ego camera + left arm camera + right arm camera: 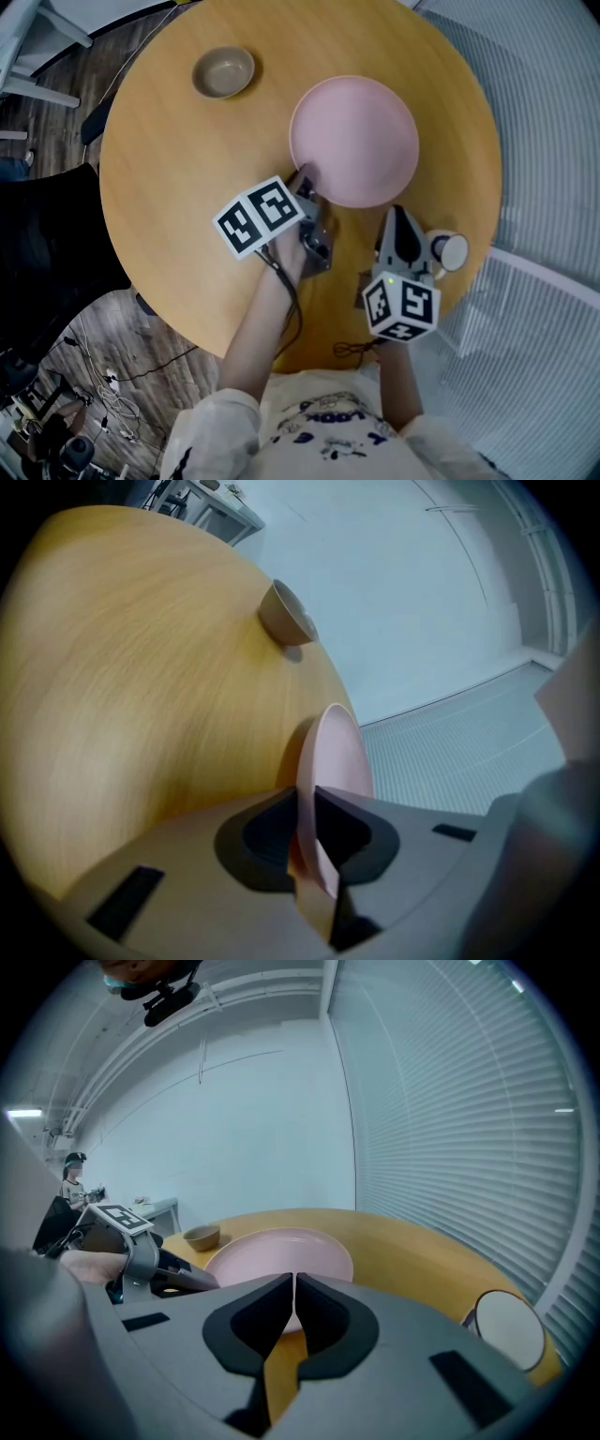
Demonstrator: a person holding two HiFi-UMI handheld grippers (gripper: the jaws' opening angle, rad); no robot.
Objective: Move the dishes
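Note:
A pink plate (354, 141) lies on the round wooden table (178, 187). My left gripper (302, 180) is shut on the plate's near-left rim. In the left gripper view the rim (333, 752) runs edge-on between the jaws (306, 797). A small tan bowl (224, 71) stands at the table's far left, apart from the plate; it also shows as the bowl (286, 616) in the left gripper view. My right gripper (400, 216) is just short of the plate's near-right rim, shut with nothing in it (293, 1283), and it faces the plate (277, 1251).
A white cup (450, 249) stands at the table's right edge beside my right gripper, and shows as the cup (508, 1327) at lower right. White blinds run along the right. A dark chair (47, 253) is at the table's left, with cables on the floor.

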